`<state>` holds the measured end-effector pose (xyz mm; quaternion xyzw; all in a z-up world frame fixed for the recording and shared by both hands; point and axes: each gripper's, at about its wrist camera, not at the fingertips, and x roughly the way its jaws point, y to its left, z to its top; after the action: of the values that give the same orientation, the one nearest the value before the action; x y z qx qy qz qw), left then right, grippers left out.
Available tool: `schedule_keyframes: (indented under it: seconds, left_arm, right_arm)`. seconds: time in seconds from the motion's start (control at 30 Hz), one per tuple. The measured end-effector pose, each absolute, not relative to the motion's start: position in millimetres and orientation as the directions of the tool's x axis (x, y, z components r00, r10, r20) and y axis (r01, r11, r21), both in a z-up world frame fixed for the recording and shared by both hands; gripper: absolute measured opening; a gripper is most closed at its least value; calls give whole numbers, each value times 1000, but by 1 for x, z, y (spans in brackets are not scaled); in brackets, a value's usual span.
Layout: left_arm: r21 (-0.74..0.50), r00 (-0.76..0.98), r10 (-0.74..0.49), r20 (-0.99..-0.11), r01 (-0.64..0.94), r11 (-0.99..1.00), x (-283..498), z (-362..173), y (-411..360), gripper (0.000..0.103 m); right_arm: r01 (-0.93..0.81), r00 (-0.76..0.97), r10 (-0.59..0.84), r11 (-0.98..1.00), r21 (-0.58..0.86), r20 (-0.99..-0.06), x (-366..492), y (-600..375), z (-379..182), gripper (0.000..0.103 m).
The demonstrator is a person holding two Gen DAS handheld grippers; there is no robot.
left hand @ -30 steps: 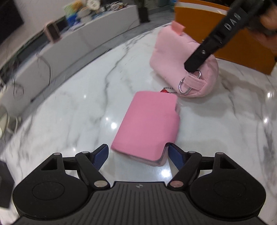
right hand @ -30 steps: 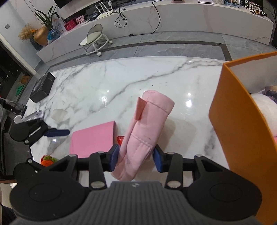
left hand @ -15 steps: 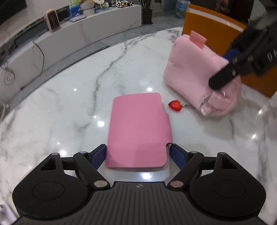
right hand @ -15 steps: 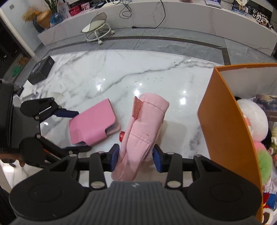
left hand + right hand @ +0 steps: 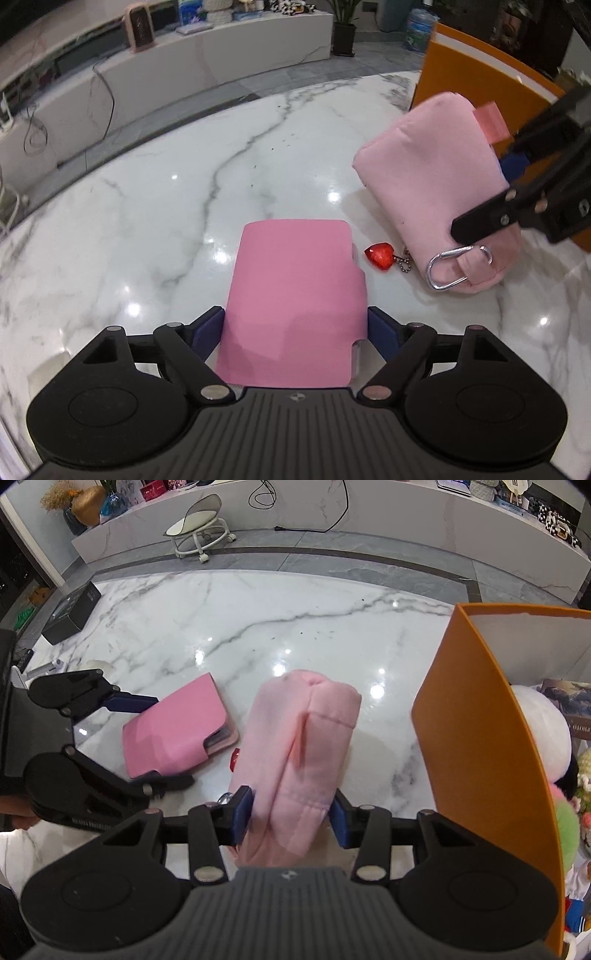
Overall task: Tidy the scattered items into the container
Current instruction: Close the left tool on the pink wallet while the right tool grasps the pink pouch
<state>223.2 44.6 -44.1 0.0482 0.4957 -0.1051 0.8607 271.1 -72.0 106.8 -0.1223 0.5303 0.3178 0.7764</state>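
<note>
Toys (image 5: 543, 731) inside orange container (image 5: 476, 716) show only in right view

The left gripper (image 5: 295, 334) has slid forward around the pink wallet (image 5: 293, 302). The pink pouch (image 5: 299, 753) has shifted nearer the orange container (image 5: 476, 738).

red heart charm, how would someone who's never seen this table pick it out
Start at the orange container on the white marble table. In front of it lies a soft pink pouch, with a flat pink wallet beside it. The red heart charm sits between them on a bead chain: small, glossy, faceted.
</note>
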Motion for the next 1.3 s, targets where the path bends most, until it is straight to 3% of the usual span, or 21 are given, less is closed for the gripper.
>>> schedule_keyframes:
  seconds: [0.27,0.5,0.73,0.83,1.03,1.3]
  left_arm:
    - [-46,482,-145,-864,212,976,217,-41,49,95]
    - [-54,472,-149,-869,209,976,210,-41,52,95]
    - [-30,455,-135,-880,230,973,208,-42,48,96]
    - [12,456,-111,-883,258,966,206,-44,42,97]
    - [8,462,-114,-879,254,967,204,-44,43,98]
    - [-5,461,-115,-880,234,972,207,-43,44,99]
  right_arm:
    - [-619,235,358,772,145,-904,273,-70,102,53]
    - [-602,238,355,784,149,-904,276,-70,97,65]
    - [-582,206,405,782,221,-891,277,-71,94,66]
    - [-607,214,417,765,214,-883,274,-69,97,55]
    - [-623,201,435,749,228,-878,272,-68,106,42]
    - [-665,263,414,732,147,-871,268,-72,130,39]
